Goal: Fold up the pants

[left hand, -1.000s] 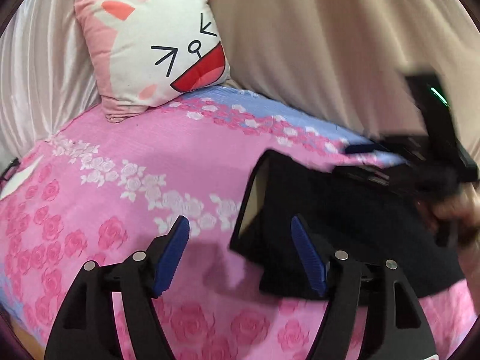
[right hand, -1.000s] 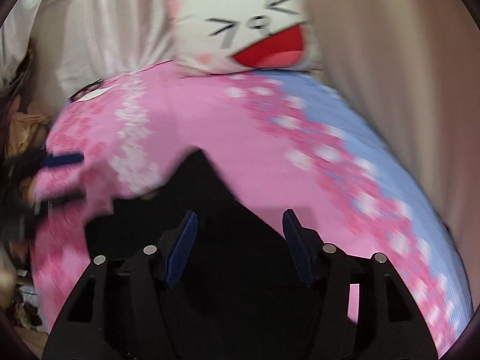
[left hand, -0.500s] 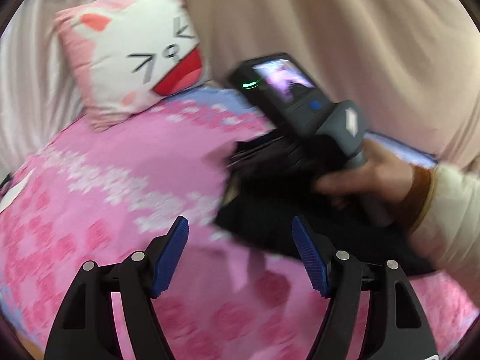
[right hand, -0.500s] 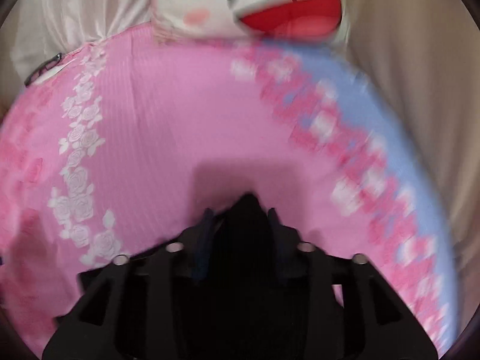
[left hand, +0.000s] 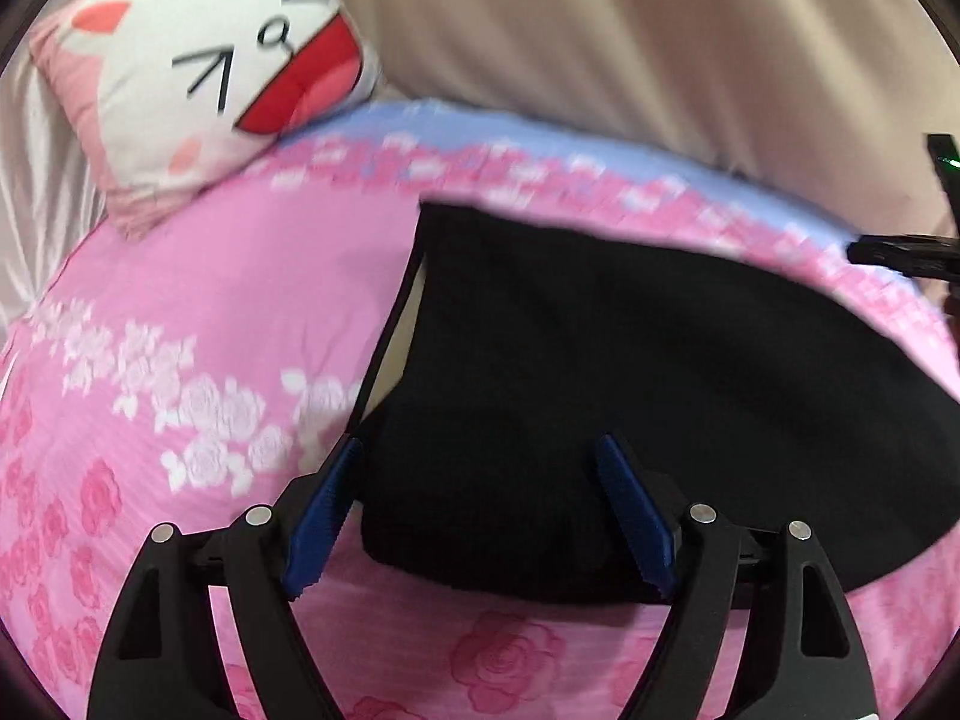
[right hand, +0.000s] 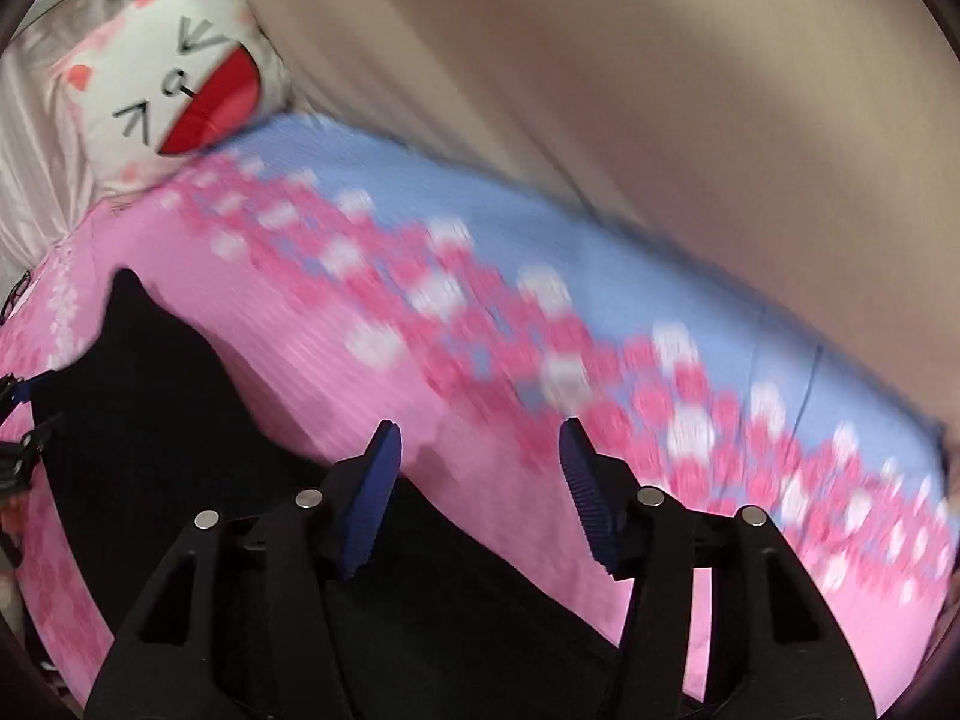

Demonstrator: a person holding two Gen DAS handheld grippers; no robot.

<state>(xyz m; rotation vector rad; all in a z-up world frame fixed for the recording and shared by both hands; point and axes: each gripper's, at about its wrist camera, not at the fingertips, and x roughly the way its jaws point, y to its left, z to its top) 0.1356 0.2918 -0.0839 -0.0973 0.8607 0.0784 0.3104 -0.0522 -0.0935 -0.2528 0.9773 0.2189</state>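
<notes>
The black pants (left hand: 630,372) lie folded on the pink floral bed sheet (left hand: 210,300). My left gripper (left hand: 480,468) is open, its blue pads straddling the near left corner of the pants without closing on it. My right gripper (right hand: 477,450) is open and empty above the sheet, just past the far edge of the pants (right hand: 180,450), which spread to its left and beneath it. The right gripper also shows at the far right edge of the left wrist view (left hand: 900,252).
A cat-face pillow (left hand: 210,66) leans at the head of the bed, also in the right wrist view (right hand: 174,96). A beige curtain (left hand: 630,42) hangs along the far side. A blue band (right hand: 480,240) of sheet runs along that edge.
My right gripper was shut on the pants half a second ago; it has let go, opened and swung right. My left gripper has moved forward over the pants' corner.
</notes>
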